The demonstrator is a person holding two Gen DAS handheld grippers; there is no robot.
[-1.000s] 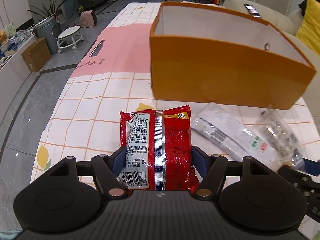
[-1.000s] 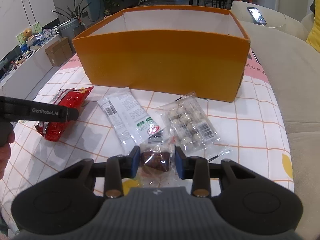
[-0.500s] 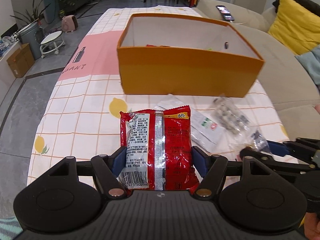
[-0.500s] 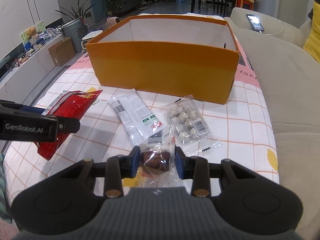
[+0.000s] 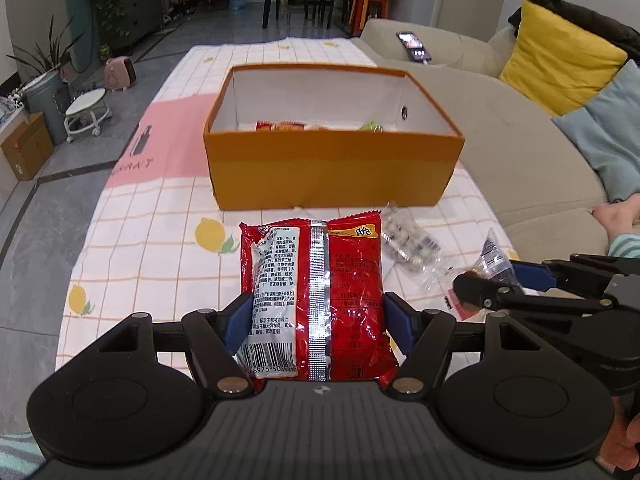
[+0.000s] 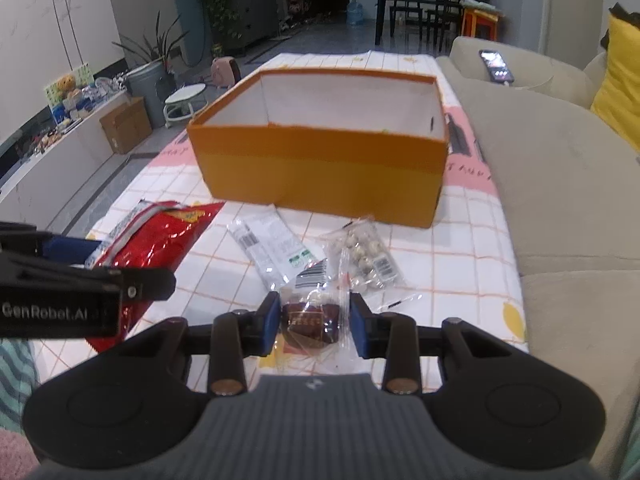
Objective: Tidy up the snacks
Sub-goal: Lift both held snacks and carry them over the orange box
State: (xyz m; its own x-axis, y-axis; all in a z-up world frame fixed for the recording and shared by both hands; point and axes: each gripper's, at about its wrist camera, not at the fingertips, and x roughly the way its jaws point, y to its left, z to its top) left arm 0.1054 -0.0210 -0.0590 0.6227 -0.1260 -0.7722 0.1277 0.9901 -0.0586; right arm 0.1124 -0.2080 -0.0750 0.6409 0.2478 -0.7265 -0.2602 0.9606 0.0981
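Claws both lifted clear of the counter, each carrying a snack toward the box.

Over the last second both rose and pulled back, so the orange box [image 5: 334,168] at the counter's middle now shows snacks already inside. Left claw [image 5: 316,322] grips the red bag [image 5: 312,292]; right claw [image 6: 314,320] pinches a clear-wrapped brown treat [image 6: 310,320]. A white packet [image 6: 272,246] and a pack of balls [image 6: 366,256] remain near the front edge, so sorting looks about half done.
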